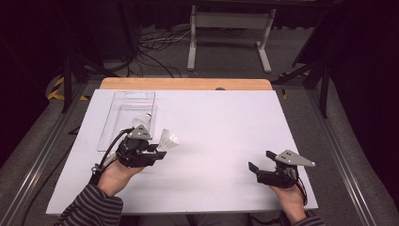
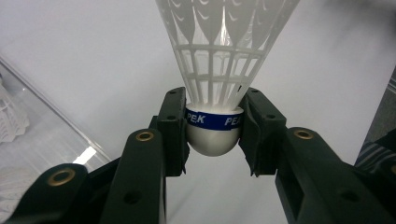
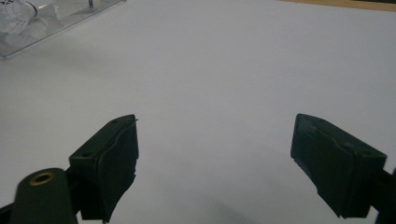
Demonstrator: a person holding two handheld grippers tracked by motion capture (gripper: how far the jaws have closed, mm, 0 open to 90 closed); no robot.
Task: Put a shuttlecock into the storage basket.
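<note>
We see the white shuttlecock (image 2: 214,133) pinched at its rounded cork base — right at the blue band — by our left gripper (image 2: 212,135), just right of the clear tray (image 1: 123,123) on the white table (image 1: 221,136). Our right gripper (image 3: 215,163) rests well apart near the table's right edge — jaws spread wide, holding nothing.

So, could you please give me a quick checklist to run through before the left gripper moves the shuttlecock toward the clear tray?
1. Left gripper shut on the shuttlecock at its cork: ok.
2. Grip centred, blue band level: ok.
3. Skirt undamaged: cannot tell, top cut off.
4. Clear tray beside the left gripper: ok.
5. Free space in the tray: cannot tell, at least one shuttlecock already inside.
6. Right gripper open, well apart: ok.
</note>
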